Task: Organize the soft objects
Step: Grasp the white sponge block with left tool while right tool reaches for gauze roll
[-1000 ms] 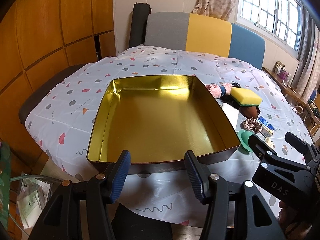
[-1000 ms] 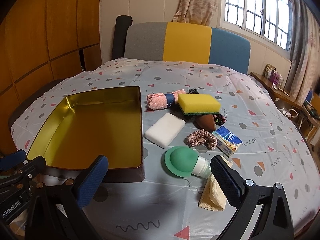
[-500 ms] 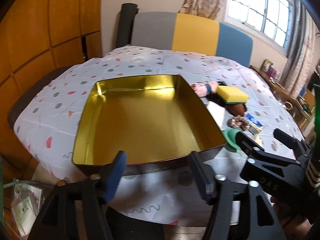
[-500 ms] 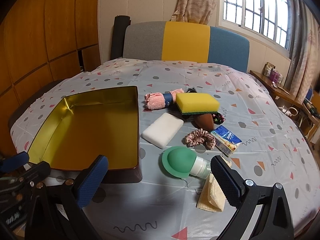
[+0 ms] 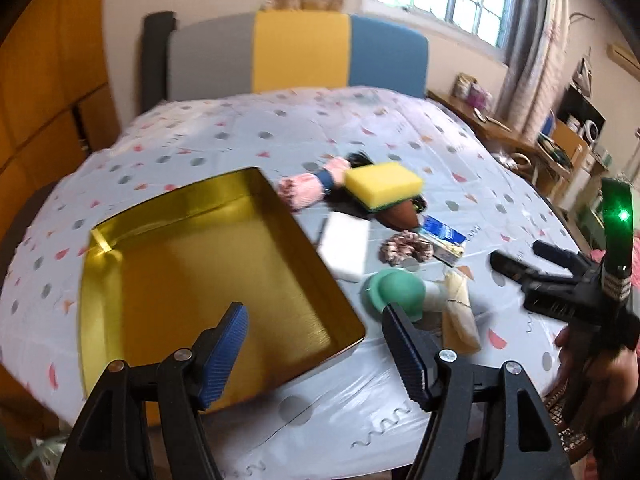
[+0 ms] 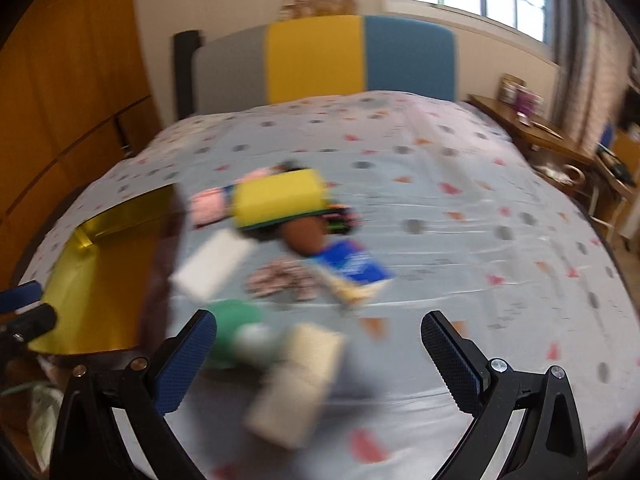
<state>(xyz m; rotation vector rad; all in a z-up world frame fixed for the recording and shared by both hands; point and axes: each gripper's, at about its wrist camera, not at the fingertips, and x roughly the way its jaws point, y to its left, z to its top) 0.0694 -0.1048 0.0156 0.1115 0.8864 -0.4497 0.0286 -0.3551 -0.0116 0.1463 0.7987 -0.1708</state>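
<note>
Both tools have swung right from the empty gold-lined rectangular tin [image 5: 192, 264] toward the soft items beside it on the tabletop; left tool [image 5: 316, 344] and right tool [image 6: 320, 356] gape wide, holding nothing, nothing sorted yet

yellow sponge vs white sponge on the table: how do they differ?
The yellow sponge has a dark green underlayer; the white sponge is plain white. The yellow sponge sits propped up on other items; the white sponge lies flat on the tablecloth, nearer the gold tin. Both are rectangular blocks outside the tin.
</note>
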